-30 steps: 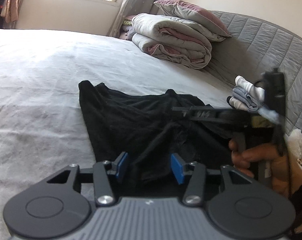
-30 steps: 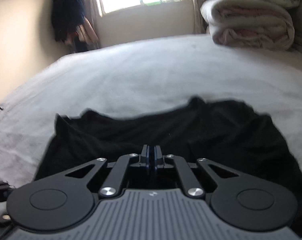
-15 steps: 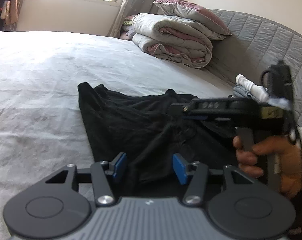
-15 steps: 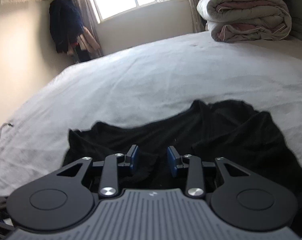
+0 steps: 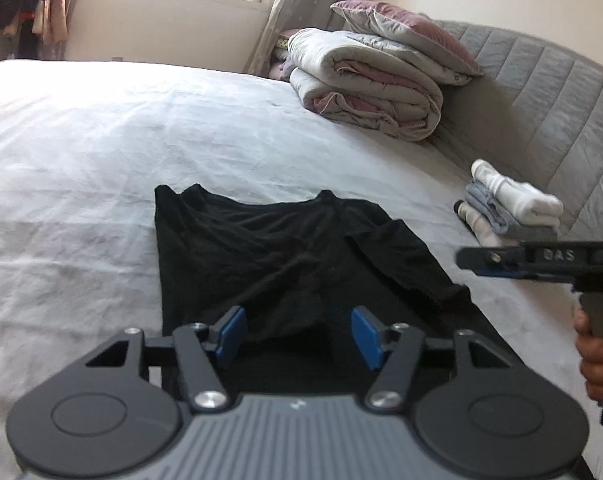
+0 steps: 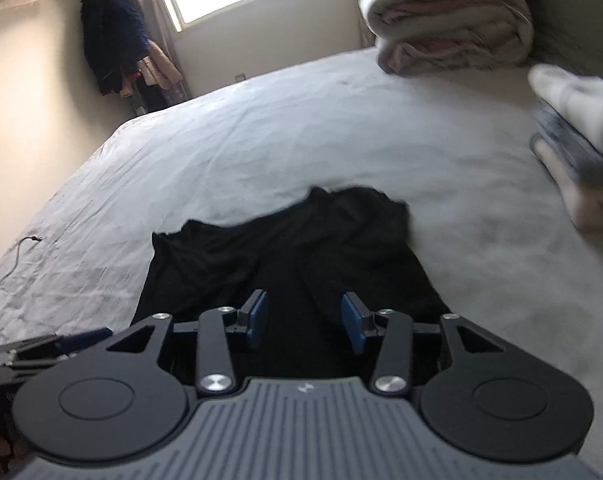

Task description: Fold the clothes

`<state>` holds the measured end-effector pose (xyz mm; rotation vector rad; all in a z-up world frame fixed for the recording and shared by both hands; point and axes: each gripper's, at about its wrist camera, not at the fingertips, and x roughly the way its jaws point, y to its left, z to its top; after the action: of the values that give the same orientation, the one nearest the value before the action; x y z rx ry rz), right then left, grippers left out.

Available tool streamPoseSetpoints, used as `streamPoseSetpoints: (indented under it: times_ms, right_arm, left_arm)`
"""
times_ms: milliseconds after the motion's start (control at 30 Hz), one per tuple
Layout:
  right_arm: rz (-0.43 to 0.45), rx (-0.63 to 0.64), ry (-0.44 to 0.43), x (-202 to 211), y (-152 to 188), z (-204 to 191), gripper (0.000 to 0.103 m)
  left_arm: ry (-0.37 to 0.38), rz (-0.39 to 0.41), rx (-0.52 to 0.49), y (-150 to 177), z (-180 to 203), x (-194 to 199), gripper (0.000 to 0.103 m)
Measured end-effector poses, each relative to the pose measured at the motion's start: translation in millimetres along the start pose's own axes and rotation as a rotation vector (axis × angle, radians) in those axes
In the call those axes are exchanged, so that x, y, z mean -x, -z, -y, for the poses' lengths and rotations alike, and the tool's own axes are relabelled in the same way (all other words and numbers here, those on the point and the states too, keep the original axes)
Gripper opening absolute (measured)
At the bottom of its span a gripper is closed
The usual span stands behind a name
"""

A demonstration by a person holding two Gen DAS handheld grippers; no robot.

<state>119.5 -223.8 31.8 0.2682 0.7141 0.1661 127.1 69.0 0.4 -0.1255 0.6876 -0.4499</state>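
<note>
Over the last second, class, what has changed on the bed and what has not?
The right gripper has let go of the black garment; its jaws have just been opening, nothing between them. Both grippers have drawn back and up. The left gripper opened wider. The folded stack and duvet stayed.

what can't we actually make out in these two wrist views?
- Near edge of the black shirt: both views, hidden behind the gripper bodies.
- Right gripper, left wrist view: seen side-on and blurred, cut by the right edge; its fingers can't be judged there.
- Stack of folded clothes, right wrist view: motion blur, cut by the right edge; items can't be counted.
- Folded quilt, right wrist view: blurred, top cropped.
- Cable on the bed, right wrist view: too thin to trace.
</note>
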Motion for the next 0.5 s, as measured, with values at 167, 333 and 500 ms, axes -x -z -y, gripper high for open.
streamPoseSetpoints:
  times_ms: [167, 333, 500]
  right_arm:
    - [-0.04, -0.027, 0.007, 42.7, 20.9, 18.5, 0.048]
    - [-0.069, -0.053, 0.009, 80.0, 44.3, 34.4, 0.05]
    - [-0.072, -0.078, 0.016, 111.9, 63.5, 45.9, 0.052]
  left_arm:
    - [-0.031, -0.019, 0.018, 12.9, 13.0, 43.9, 0.063]
    - [-0.043, -0.049, 0.065, 37.3, 16.9, 82.2, 0.063]
    - [-0.065, -0.1, 0.075, 70.2, 22.3, 105.0, 0.063]
